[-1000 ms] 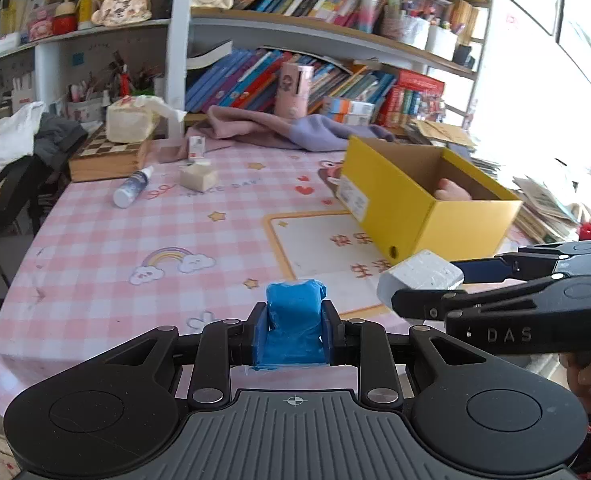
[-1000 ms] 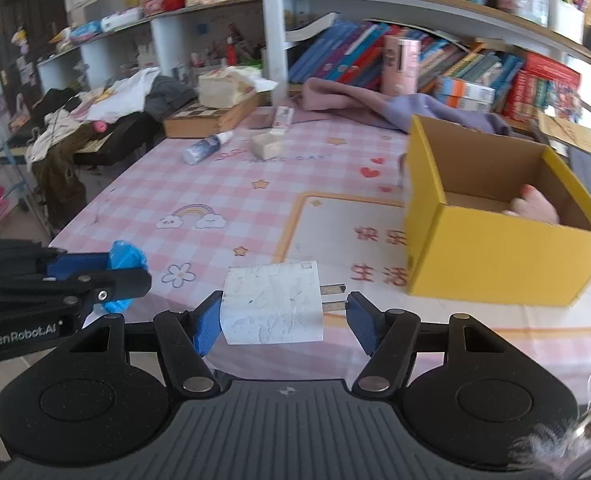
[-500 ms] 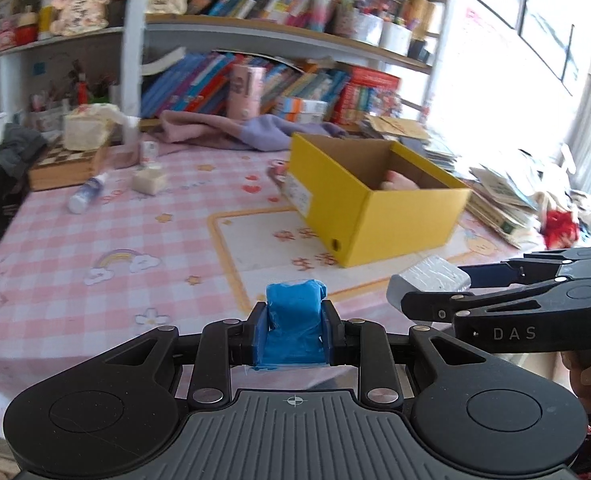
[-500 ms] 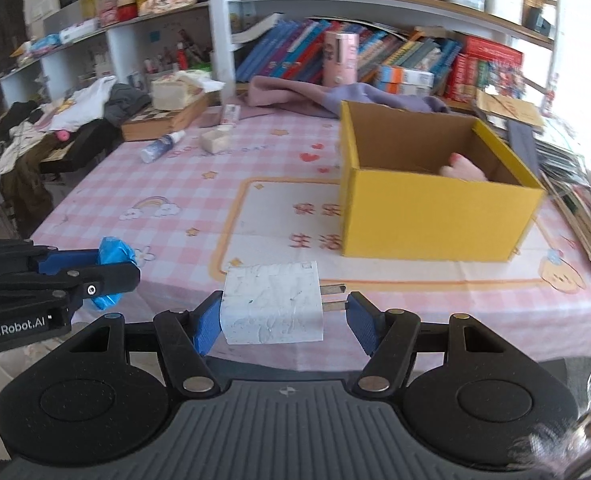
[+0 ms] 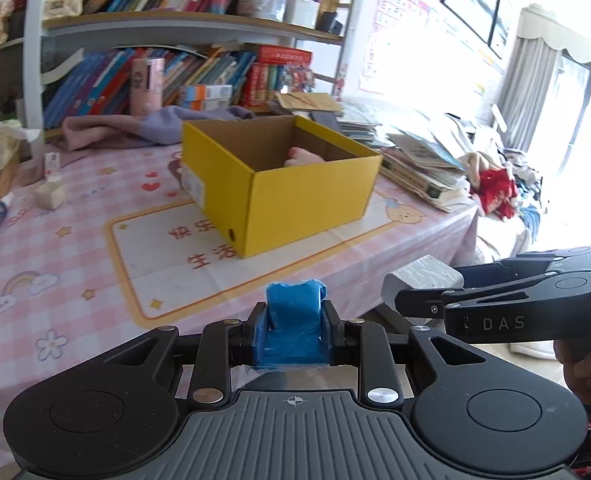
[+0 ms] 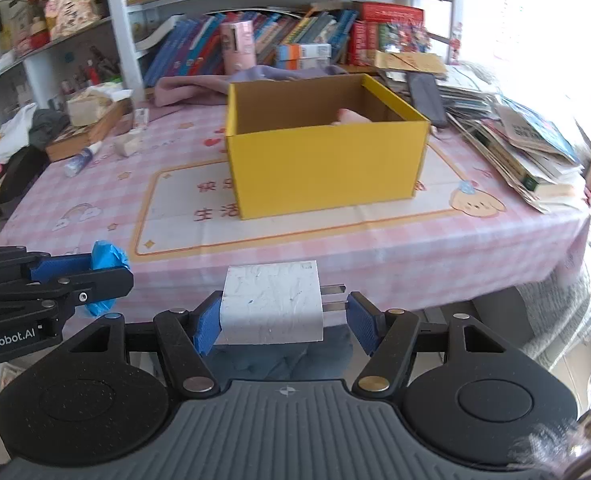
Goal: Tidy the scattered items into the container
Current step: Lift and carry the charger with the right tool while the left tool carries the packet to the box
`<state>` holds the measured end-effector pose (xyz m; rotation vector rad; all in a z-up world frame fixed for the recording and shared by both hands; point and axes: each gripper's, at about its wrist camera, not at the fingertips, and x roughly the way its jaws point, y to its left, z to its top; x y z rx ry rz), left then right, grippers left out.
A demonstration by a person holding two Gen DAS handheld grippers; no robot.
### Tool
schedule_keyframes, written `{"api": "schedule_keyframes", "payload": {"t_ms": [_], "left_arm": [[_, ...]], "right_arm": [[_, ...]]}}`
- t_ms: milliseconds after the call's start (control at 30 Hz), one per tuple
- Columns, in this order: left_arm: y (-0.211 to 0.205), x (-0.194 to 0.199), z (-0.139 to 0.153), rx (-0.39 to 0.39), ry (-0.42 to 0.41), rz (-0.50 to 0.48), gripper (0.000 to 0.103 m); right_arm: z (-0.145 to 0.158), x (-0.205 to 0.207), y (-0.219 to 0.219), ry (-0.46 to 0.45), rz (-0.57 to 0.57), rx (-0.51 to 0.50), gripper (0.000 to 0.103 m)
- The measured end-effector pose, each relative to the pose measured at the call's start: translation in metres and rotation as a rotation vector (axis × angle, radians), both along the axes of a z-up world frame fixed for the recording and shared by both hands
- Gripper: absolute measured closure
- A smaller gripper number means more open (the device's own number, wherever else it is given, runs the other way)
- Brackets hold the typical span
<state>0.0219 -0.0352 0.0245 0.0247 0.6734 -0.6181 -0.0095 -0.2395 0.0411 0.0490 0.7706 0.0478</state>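
Left gripper (image 5: 294,334): fingers narrow, clamped on a blue wrapped lump (image 5: 294,322), which stands upright between the pads, its long axis vertical. Right gripper (image 6: 283,318): fingers set wider, holding a white plug adapter (image 6: 271,302) across the gap, long axis crosswise; its 2 metal prongs (image 6: 333,298) point toward the right finger. Both grippers hang side by side off the near edge of the pink checked tablecloth (image 6: 95,184). Yellow box (image 6: 323,160) stands open on the table ahead, apart from both loads, with a pink item (image 6: 349,116) inside. Small bottle (image 6: 81,158) lies far left
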Motion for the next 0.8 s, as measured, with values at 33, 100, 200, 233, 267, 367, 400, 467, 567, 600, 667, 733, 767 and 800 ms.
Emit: {"api": "schedule_keyframes", "payload": {"t_ms": [33,100,200,233,267,367,400,467,567,600,667,733,767,800], "left_arm": [[-0.003,0.001,0.0,0.0,0.003,-0.01,0.078],[-0.008,0.001,-0.001,0.001,0.006,-0.028,0.078],[-0.016,0.003,-0.002,0.001,0.007,-0.052,0.078],[-0.018,0.004,-0.002,0.0,0.009,-0.057,0.078],[-0.02,0.005,-0.003,-0.002,0.011,-0.062,0.078],[-0.028,0.008,-0.004,-0.005,0.017,-0.079,0.078],[-0.031,0.009,-0.004,-0.004,0.017,-0.086,0.078],[-0.037,0.01,-0.004,-0.002,0.016,-0.103,0.078],[-0.046,0.013,-0.004,0.004,0.013,-0.126,0.078],[-0.048,0.014,-0.004,0.004,0.012,-0.13,0.078],[-0.053,0.019,-0.003,0.006,0.009,-0.139,0.078],[-0.058,0.024,-0.003,0.01,0.007,-0.151,0.078],[-0.061,0.026,-0.003,0.013,0.007,-0.159,0.078],[-0.063,0.028,-0.004,0.016,0.005,-0.165,0.078]], "right_arm": [[0.0,-0.001,-0.002,0.001,-0.01,0.0,0.04],[0.001,-0.002,-0.007,0.003,-0.028,-0.001,0.04],[0.0,-0.001,-0.012,0.013,-0.047,-0.001,0.04],[-0.001,-0.002,-0.014,0.016,-0.05,-0.003,0.04],[-0.001,-0.002,-0.016,0.018,-0.054,-0.005,0.04],[-0.002,-0.003,-0.023,0.021,-0.069,-0.008,0.04],[-0.002,-0.003,-0.026,0.022,-0.076,-0.007,0.04],[-0.002,-0.002,-0.032,0.022,-0.093,-0.005,0.04],[-0.004,0.0,-0.039,0.023,-0.109,0.0,0.04],[-0.004,0.001,-0.041,0.023,-0.111,0.001,0.04],[-0.004,0.004,-0.045,0.02,-0.116,0.003,0.04],[-0.004,0.008,-0.049,0.015,-0.127,0.005,0.04],[-0.004,0.01,-0.052,0.015,-0.131,0.008,0.04],[-0.004,0.013,-0.054,0.015,-0.136,0.01,0.04]]}}
